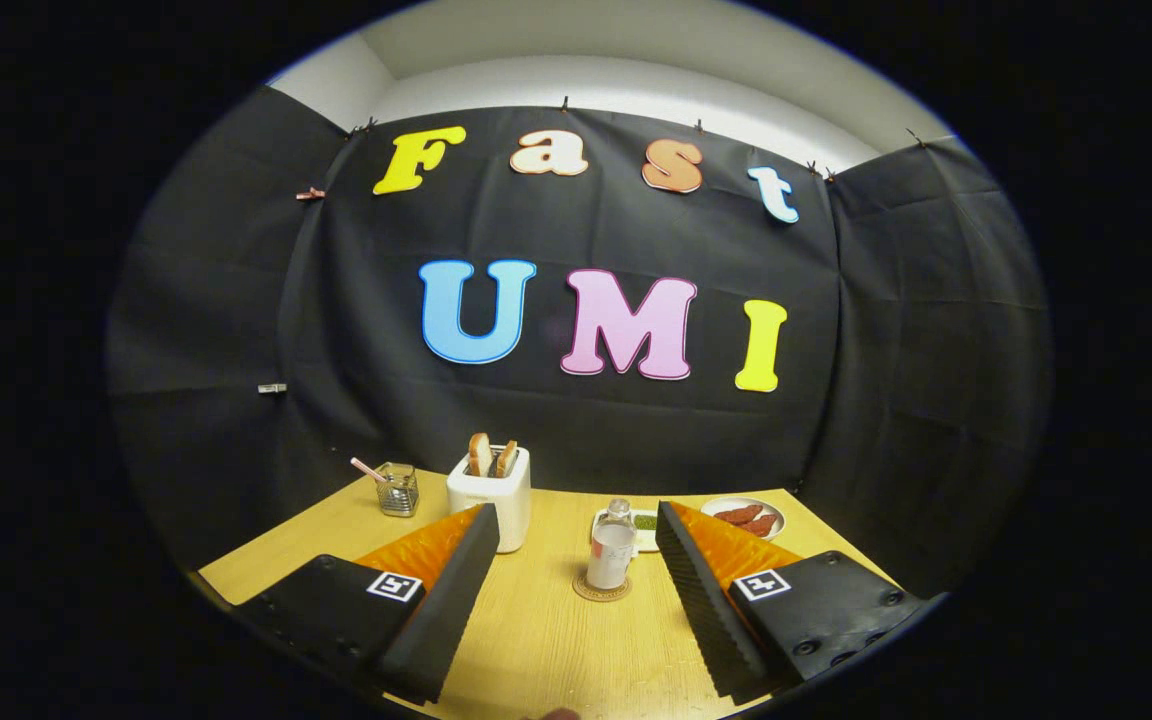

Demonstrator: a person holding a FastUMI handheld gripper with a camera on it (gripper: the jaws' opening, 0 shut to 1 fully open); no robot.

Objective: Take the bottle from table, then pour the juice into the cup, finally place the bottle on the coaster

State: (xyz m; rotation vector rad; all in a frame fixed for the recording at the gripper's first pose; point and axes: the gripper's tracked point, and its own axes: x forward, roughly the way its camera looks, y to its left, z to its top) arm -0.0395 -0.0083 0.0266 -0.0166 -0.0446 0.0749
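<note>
A small clear bottle [611, 548] with a pale label stands upright on a round cork coaster [602, 590] on the wooden table [546, 650]. It is just ahead of my fingers, in line with the gap between them. My gripper [576, 522] is open, with nothing between its fingers and no contact with the bottle. A glass cup [398, 489] with a pink straw stands at the back left of the table, beyond the left finger.
A white toaster [492, 492] with two bread slices stands behind the left finger's tip. A plate [748, 517] with reddish food sits behind the right finger. A small white dish [642, 530] with something green lies just behind the bottle. The black cloth wall closes the back.
</note>
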